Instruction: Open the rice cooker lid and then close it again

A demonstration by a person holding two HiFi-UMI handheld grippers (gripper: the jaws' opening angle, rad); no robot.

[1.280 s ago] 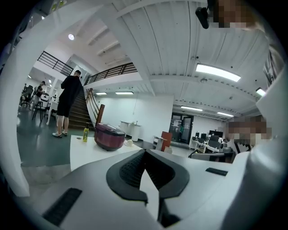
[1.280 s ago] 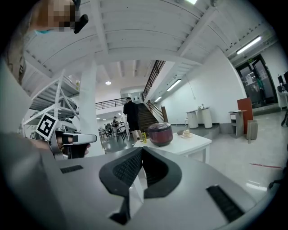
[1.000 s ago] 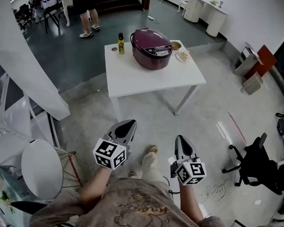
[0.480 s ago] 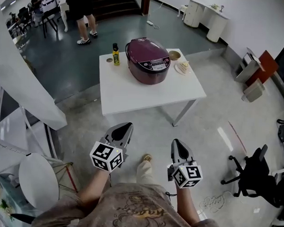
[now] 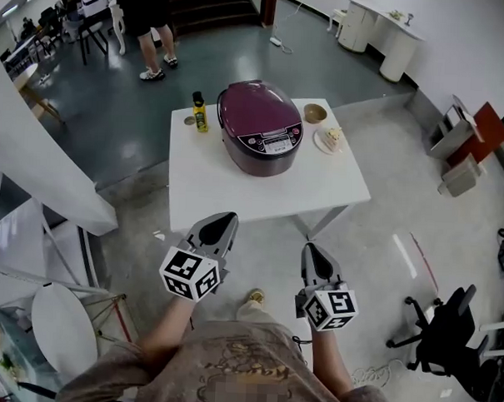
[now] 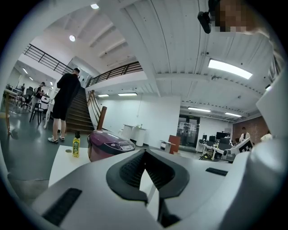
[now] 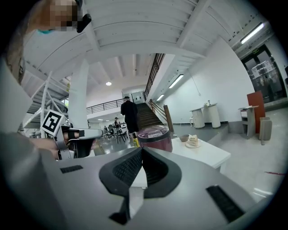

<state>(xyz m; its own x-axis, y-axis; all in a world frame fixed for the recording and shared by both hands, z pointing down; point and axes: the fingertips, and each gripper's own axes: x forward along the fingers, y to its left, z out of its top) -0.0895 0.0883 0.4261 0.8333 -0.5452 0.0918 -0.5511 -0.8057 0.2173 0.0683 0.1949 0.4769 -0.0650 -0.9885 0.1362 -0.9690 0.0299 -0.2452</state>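
Purple rice cooker (image 5: 259,125), lid shut, stands on the white tabletop (image 5: 236,191). Left claw (image 5: 221,226) and right claw (image 5: 311,250) are each pressed together, empty, over the floor (image 5: 262,251) short of it. Of the 2 gripper views, only the right shows the cake slice (image 7: 193,139).

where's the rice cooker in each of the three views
Head view: rice cooker at upper centre, on the white table.
Left gripper view: low, left of centre.
Right gripper view: low, near centre.
Shared landmark: the yellow bottle stands just left of the cooker in every view.
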